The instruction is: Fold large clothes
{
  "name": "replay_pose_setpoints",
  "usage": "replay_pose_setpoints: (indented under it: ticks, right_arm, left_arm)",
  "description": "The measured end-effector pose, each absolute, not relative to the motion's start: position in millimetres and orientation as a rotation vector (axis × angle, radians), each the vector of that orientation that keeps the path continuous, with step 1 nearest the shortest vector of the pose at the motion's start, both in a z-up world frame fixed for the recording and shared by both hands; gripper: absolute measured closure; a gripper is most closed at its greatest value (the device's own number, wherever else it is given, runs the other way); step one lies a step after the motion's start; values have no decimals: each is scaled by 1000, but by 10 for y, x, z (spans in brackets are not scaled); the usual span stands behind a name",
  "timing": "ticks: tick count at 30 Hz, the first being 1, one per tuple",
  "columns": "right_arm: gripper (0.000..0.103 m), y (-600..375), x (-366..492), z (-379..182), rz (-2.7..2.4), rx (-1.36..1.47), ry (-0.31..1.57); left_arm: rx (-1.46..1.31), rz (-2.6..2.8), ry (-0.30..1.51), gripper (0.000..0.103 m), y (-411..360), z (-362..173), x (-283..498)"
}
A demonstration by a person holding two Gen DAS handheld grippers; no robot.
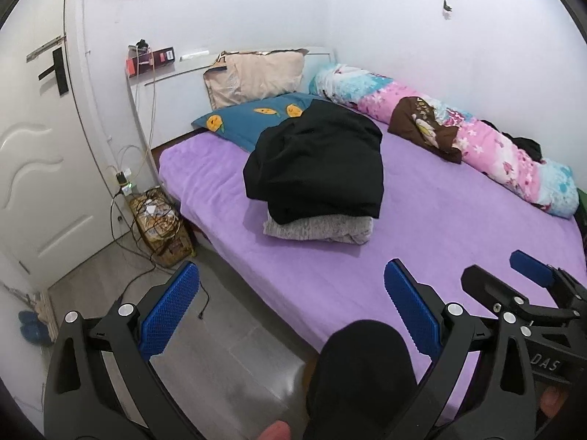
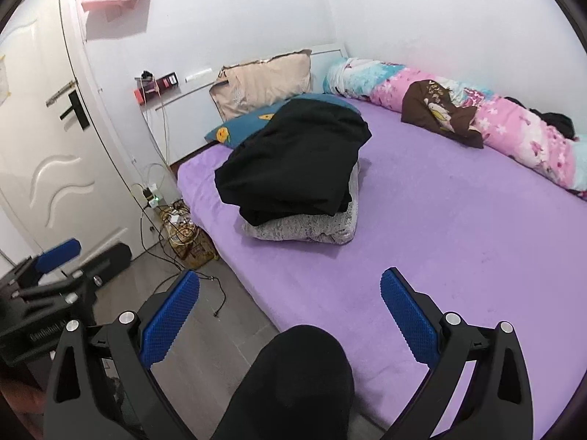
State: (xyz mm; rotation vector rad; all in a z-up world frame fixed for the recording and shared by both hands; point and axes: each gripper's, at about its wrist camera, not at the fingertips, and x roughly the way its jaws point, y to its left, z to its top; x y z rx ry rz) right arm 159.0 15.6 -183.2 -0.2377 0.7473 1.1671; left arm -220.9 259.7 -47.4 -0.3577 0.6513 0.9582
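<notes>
My left gripper (image 1: 291,306) hangs over the bed's near edge, jaws spread wide and holding nothing. Just right of it, my right gripper (image 2: 290,315) gapes wide too, also empty, above the purple sheet (image 2: 458,242). The folded black garment (image 1: 319,168) lies on a folded grey one (image 1: 319,229) toward the bed's head end, touching the blue pillow (image 1: 242,119).

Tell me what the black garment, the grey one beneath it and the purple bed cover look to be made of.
Black garment: smooth, matte woven cloth, likely cotton or synthetic; soft broad folds, no sheen.
Grey garment: fuzzy, mottled knit or fleece; speckled nap.
Purple bed cover: plush, velvety fabric, possibly fleece; brushed, uneven shading.
</notes>
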Motion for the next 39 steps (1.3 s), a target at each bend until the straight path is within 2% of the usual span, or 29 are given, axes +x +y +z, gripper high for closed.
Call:
replay_pose_setpoints:
  ticks: [9,39]
  right_arm:
    - [5,119,1474,-1686,1182,-255,716]
    - [5,201,1553,-1758,1198,-225,778]
  left_arm:
    - [-341,1024,652,6,2480,-367,-2277]
    - [-334,1026,661,6,2531,-313,-2215]
